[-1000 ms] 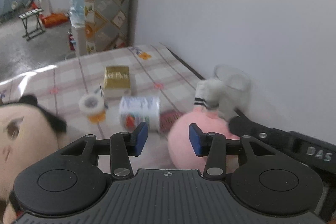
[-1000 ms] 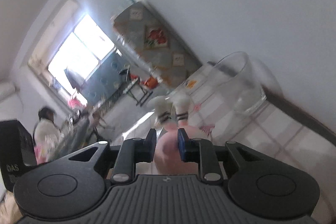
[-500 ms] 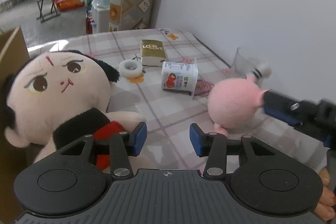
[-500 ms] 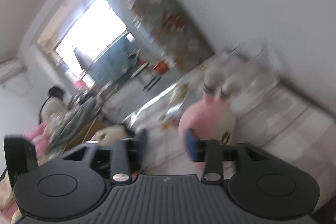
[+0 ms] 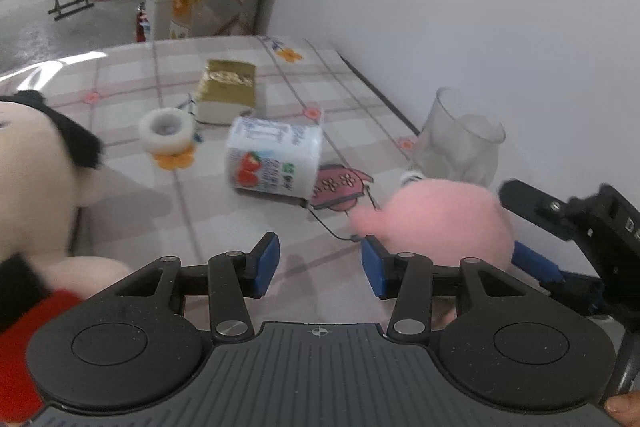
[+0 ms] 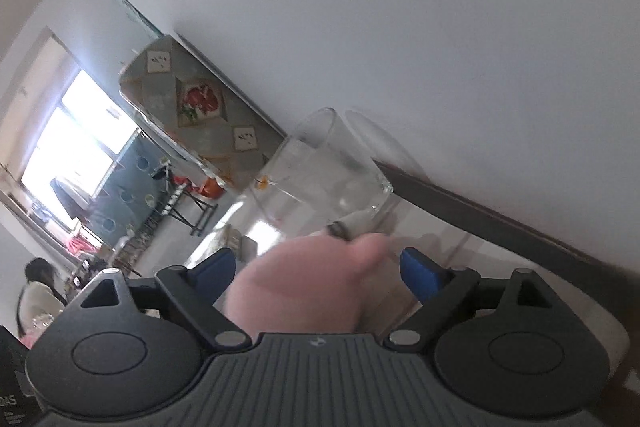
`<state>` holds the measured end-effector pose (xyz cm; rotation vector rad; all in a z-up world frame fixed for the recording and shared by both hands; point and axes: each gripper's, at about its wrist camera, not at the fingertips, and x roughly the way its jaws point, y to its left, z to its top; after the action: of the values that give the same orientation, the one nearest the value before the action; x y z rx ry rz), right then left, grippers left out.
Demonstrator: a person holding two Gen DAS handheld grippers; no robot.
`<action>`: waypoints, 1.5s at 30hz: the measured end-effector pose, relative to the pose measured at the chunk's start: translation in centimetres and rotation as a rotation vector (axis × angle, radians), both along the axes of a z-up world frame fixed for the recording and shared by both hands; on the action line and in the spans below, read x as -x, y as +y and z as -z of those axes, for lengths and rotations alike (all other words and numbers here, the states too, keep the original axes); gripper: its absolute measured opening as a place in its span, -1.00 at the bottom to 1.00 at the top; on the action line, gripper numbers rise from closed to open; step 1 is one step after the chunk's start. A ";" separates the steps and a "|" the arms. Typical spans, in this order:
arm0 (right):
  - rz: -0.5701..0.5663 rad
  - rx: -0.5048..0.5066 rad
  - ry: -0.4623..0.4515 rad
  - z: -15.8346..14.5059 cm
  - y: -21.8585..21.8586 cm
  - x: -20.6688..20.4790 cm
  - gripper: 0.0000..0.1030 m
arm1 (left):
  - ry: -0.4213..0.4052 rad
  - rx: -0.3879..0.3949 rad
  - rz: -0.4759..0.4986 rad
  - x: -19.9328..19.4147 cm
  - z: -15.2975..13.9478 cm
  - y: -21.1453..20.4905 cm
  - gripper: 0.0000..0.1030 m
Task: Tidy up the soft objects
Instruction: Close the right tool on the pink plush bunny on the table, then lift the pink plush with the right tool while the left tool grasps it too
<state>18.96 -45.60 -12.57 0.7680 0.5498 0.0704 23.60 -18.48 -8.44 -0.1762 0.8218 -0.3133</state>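
On my left wrist feed the left tongs (image 5: 319,263) stand wide apart with nothing between the 2 blue pads, hanging over the checked tabletop (image 5: 132,75). Just right of them sits the pink plush (image 5: 440,223), resting on the tabletop in front of the clear glass (image 5: 460,139) near the wall. The right tongs (image 5: 532,231) come in from the right edge of that view, 1 black finger above the plush and 1 blue pad low against its side. On my right wrist feed the right tongs (image 6: 316,269) are spread wide, with the pink plush (image 6: 300,291) sitting between the pads; there is a gap on each side, so they are not pinching it. The glass (image 6: 320,179) stands right behind the plush here, and the plush's striped ear looks to lie against its base. At the left of the left view the big doll (image 5: 36,187), pale face, black hair, red clothing, lies on the tabletop. Between the 2 toys I see a strawberry carton (image 5: 274,163) on its side, a pink pouch (image 5: 340,187) beside it, a roll of white tape (image 5: 166,127) and a gold-topped box (image 5: 228,91) farther back.
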 end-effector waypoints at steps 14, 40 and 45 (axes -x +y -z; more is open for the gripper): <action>-0.180 -0.003 0.032 0.3 2.9 -1.1 0.33 | 0.027 -0.055 0.032 0.2 1.0 -1.6 -0.15; -0.791 1.306 -0.326 -2.7 25.3 11.2 0.66 | -0.013 0.101 -0.077 10.3 -5.5 12.6 0.22; -0.771 1.202 -0.336 -3.5 23.5 12.6 0.73 | 0.023 0.105 -0.039 10.0 -4.4 12.4 0.26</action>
<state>6.37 -22.14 -9.05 -0.6467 0.4335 0.5181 13.61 -6.13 -4.01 -0.2939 0.8239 -0.3184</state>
